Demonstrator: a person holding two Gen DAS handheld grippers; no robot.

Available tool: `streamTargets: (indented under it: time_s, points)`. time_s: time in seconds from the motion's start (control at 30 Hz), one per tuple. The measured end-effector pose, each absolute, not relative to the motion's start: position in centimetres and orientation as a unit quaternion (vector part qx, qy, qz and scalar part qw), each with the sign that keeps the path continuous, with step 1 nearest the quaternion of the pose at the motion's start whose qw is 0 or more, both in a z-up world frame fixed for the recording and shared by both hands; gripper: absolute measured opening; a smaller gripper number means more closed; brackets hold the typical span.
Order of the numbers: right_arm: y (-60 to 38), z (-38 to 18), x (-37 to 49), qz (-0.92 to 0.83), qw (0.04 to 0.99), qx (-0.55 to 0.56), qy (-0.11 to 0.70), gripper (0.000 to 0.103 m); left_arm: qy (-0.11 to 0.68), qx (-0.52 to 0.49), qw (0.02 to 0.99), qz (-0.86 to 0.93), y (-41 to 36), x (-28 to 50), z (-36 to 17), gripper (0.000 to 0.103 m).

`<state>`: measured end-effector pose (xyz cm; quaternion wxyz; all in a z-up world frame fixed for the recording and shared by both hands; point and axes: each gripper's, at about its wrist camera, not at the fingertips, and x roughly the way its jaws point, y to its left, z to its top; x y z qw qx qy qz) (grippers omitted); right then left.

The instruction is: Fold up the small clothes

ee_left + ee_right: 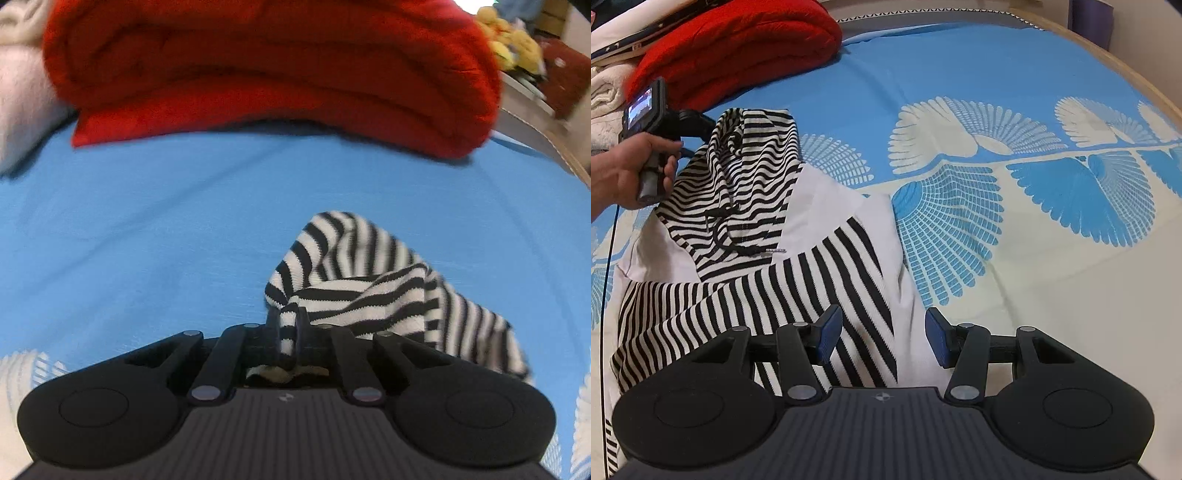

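We judge fold partly done. Striped hoodie (746, 236) lies on blue bedspread (960, 74), sleeve crossed over body. Left gripper (290, 332) pinches hood fabric; right gripper (882, 338) hovers agape over hem, holding nothing. Hood and lengthwise folds remain.

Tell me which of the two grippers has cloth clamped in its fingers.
The left gripper: shut on the striped hoodie. The right gripper stands open, empty.

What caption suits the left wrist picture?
Left claw shut on the striped hoodie over a blue bedspread.
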<state>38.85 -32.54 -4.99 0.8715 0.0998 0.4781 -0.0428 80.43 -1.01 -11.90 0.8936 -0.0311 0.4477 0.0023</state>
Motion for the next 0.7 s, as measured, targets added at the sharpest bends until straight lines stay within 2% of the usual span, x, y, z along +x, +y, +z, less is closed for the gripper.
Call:
streamTargets:
  time_s: [0.17, 0.23, 0.37, 0.43, 0.5, 0.53, 0.57, 0.6, 0.67, 0.7]
  points:
    - [-33.8, -3.8, 38.5, -0.058, 0.878, 0.119, 0.460, 0.052, 0.356, 0.048, 0.928, -0.095, -3.6, 72.6, -4.8, 0.007]
    - [-34.6, -3.0, 38.0, -0.066, 0.882, 0.128, 0.449, 0.052, 0.314, 0.080, 0.934, -0.148, -4.5, 67.0, -2.1, 0.007]
    - [-36.3, -1.6, 36.5, -0.084, 0.891, 0.143, 0.423, 0.051, 0.256, 0.144, 0.912, -0.287, -5.6, 50.4, 1.6, 0.007]
    - [-37.2, -1.0, 35.5, -0.095, 0.895, 0.157, 0.406, 0.051, 0.280, 0.162, 0.876, -0.359, -5.3, 41.6, 1.5, 0.008]
    - [-38.2, -0.4, 34.5, -0.106, 0.899, 0.174, 0.389, 0.051, 0.351, 0.169, 0.822, -0.415, -4.6, 34.1, 0.2, 0.014]
    - [-38.6, -0.2, 34.0, -0.109, 0.899, 0.184, 0.381, 0.052, 0.373, 0.165, 0.811, -0.418, -3.9, 31.2, -0.3, 0.016]
    - [-38.9, 0.0, 33.6, -0.109, 0.899, 0.194, 0.376, 0.052, 0.389, 0.144, 0.811, -0.413, -3.1, 29.2, -0.6, 0.024]
    - [-39.0, 0.1, 33.3, -0.106, 0.899, 0.202, 0.373, 0.052, 0.401, 0.100, 0.821, -0.395, -1.9, 27.9, -0.7, 0.034]
    - [-38.9, 0.1, 32.9, -0.090, 0.897, 0.216, 0.374, 0.052, 0.412, -0.017, 0.854, -0.318, 1.0, 27.0, -0.8, 0.043]
    - [-38.7, 0.0, 32.7, -0.080, 0.896, 0.221, 0.376, 0.053, 0.416, -0.077, 0.863, -0.275, 2.5, 27.0, -1.2, 0.043]
